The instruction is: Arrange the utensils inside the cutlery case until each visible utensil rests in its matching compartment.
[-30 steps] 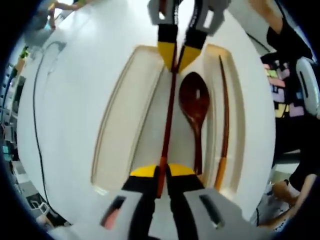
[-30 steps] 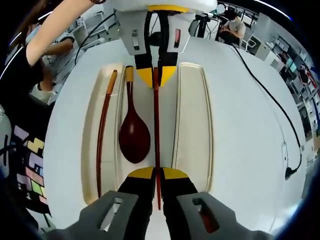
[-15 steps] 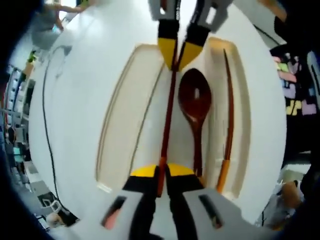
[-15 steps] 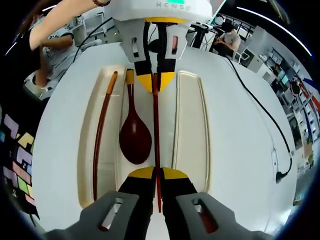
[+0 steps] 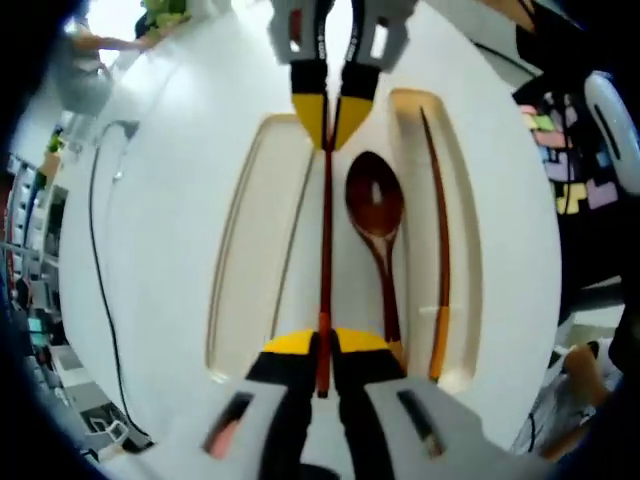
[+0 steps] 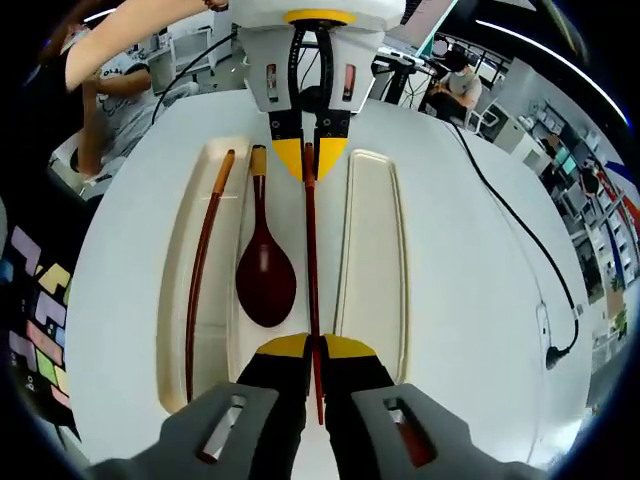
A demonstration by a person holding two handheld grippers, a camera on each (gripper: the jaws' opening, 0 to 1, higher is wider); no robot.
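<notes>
Now, in the left gripper view, the left gripper rises from 6 o'clock with its yellow-tipped jaws pressed together on the near end of a dark red chopstick. That stick runs straight up toward 12 o'clock, where the right gripper comes down into view and pinches its far end between its own yellow tips — so 1 stick is held at both ends. Beneath it lies the cream case on a white table. The case has 3 long compartments side by side. The compartment toward 9 o'clock holds nothing. A dark wooden spoon lies in the middle one, just beside the held stick, bowl toward 12 o'clock and handle toward 6. A 2nd chopstick, with an orange end near 5 o'clock, lies in the compartment toward 3 o'clock. Whether the held stick touches the case I cannot tell. A black cable curves over the table at 9 o'clock.

In the right gripper view the order is mirrored. The right gripper at 6 o'clock is closed on the chopstick, and the left gripper at 12 o'clock is clamped on the other end. The spoon sits just toward 9 o'clock of the stick, bowl toward 6. The 2nd chopstick lies in the outer compartment at 9 o'clock, and the bare compartment of the case is toward 3 o'clock. A cable crosses the table at 3 o'clock — a person is at 10 o'clock.
</notes>
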